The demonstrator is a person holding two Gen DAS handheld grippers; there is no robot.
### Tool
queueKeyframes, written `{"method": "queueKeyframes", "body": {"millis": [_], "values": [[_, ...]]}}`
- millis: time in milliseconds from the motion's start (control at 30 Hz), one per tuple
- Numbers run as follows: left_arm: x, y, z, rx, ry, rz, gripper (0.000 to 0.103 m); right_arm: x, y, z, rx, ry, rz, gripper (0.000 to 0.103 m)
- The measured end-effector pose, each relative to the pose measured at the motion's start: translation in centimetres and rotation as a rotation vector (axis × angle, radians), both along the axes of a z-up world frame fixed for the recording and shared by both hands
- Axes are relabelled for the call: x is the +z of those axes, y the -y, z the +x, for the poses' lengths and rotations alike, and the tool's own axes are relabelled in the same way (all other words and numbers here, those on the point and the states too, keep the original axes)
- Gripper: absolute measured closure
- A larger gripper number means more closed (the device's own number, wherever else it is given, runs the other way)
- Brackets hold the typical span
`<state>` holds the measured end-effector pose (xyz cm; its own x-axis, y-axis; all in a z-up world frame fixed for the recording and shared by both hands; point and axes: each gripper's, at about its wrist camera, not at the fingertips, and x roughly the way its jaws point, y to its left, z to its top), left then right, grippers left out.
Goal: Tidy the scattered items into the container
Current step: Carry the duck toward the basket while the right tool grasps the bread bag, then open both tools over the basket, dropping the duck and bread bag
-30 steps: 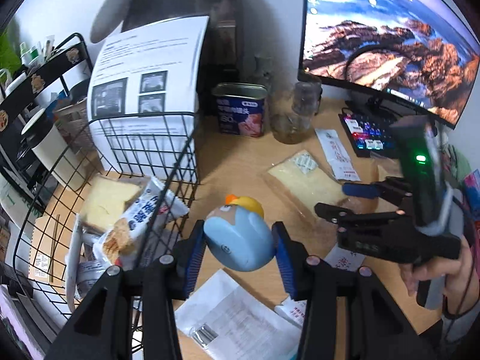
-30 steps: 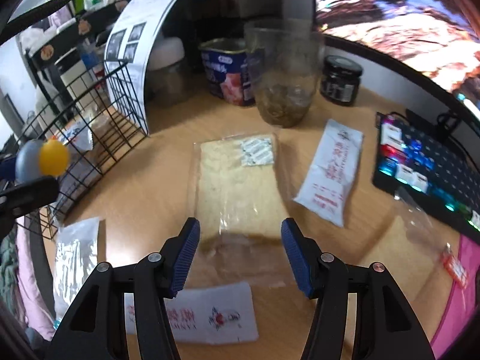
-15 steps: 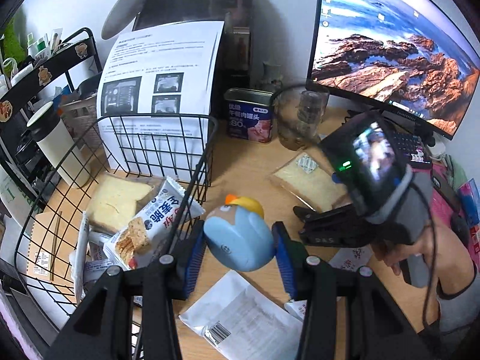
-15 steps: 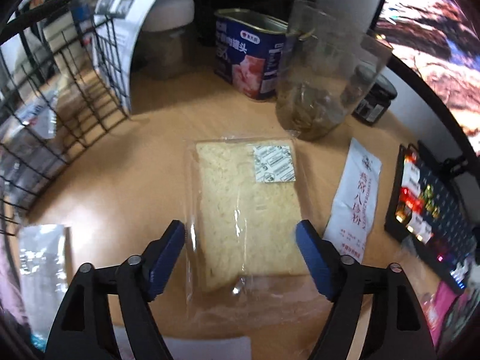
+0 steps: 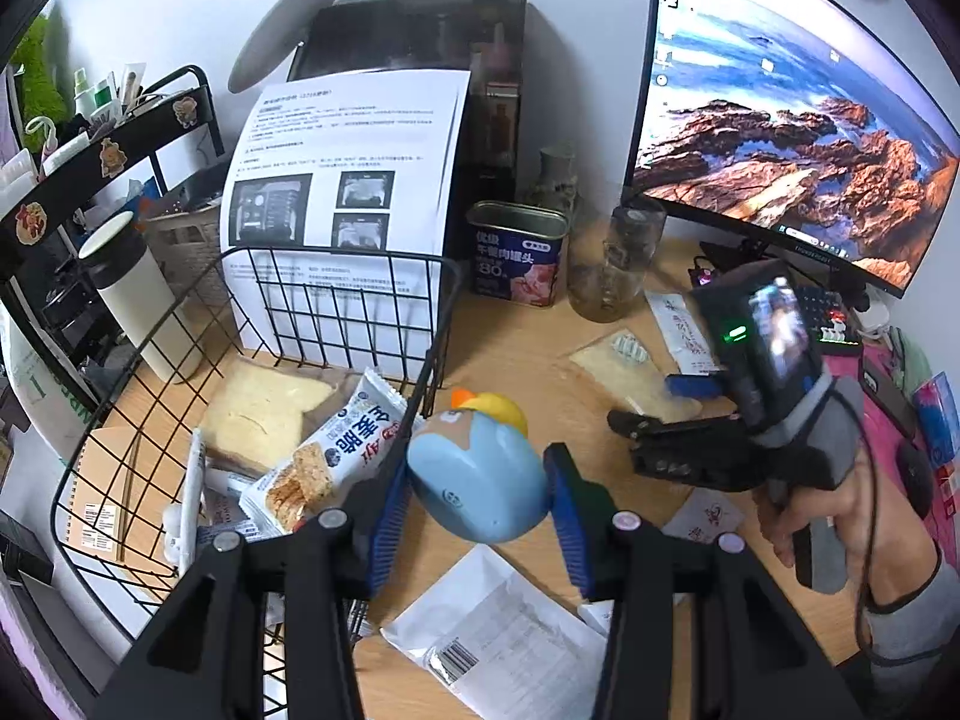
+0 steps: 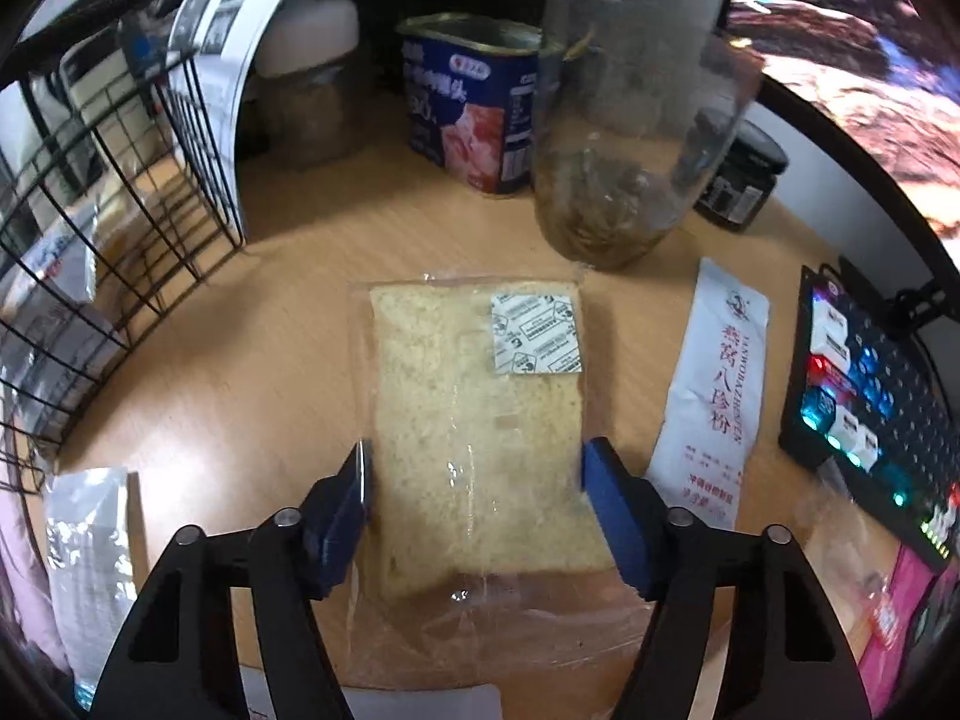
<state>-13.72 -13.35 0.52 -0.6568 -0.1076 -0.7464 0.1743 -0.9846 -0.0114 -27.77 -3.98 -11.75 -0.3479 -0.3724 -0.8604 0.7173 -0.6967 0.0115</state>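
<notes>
My left gripper point(image 5: 480, 498) is shut on a blue toy bird with a yellow top point(image 5: 480, 468), held above the desk just right of the black wire basket point(image 5: 336, 264). The basket holds a bagged bread slice point(image 5: 258, 414) and a snack packet point(image 5: 336, 456). My right gripper point(image 6: 474, 498) is open, its blue pads on either side of a bagged bread slice point(image 6: 480, 414) lying flat on the desk. It also shows in the left wrist view point(image 5: 678, 414), over the same bread point(image 5: 624, 372).
A white sachet point(image 6: 714, 390) lies right of the bread. A blue meat tin point(image 6: 474, 102), a glass jar point(image 6: 624, 138) and a dark jar point(image 6: 744, 180) stand behind. A lit keypad point(image 6: 864, 384) is at right. White packets point(image 5: 498, 636) lie near the front edge. A monitor point(image 5: 792, 96) stands at back right.
My right gripper has moved forward and down over the bagged bread, so its pads now flank the slice. My left gripper still holds the bird and has drawn back a little from the basket.
</notes>
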Motion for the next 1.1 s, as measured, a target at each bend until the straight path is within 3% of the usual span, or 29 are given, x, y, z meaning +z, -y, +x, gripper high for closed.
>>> {"method": "queueKeyframes", "body": {"millis": [100,167,500,833,1100], "values": [[0.4,0.0,0.3,0.006,-0.008,-0.003,0.053,1.8,-1.4,0.5,-0.031,-0.011,-0.082,0.043],[0.7,-0.1,0.5,0.007,-0.014,-0.004,0.053,3.1,-1.9,1.2,-0.039,-0.032,-0.108,0.059],[3.4,-0.4,2.0,0.007,-0.071,-0.015,0.053,10.0,-4.1,6.0,-0.033,-0.112,-0.234,0.061],[8.2,3.6,4.9,0.119,-0.181,-0.053,0.053,19.0,0.4,12.8,0.144,-0.233,-0.371,0.060],[8.8,9.4,6.9,0.253,-0.190,-0.070,0.053,19.2,7.7,15.8,0.263,-0.185,-0.403,0.060]]}}
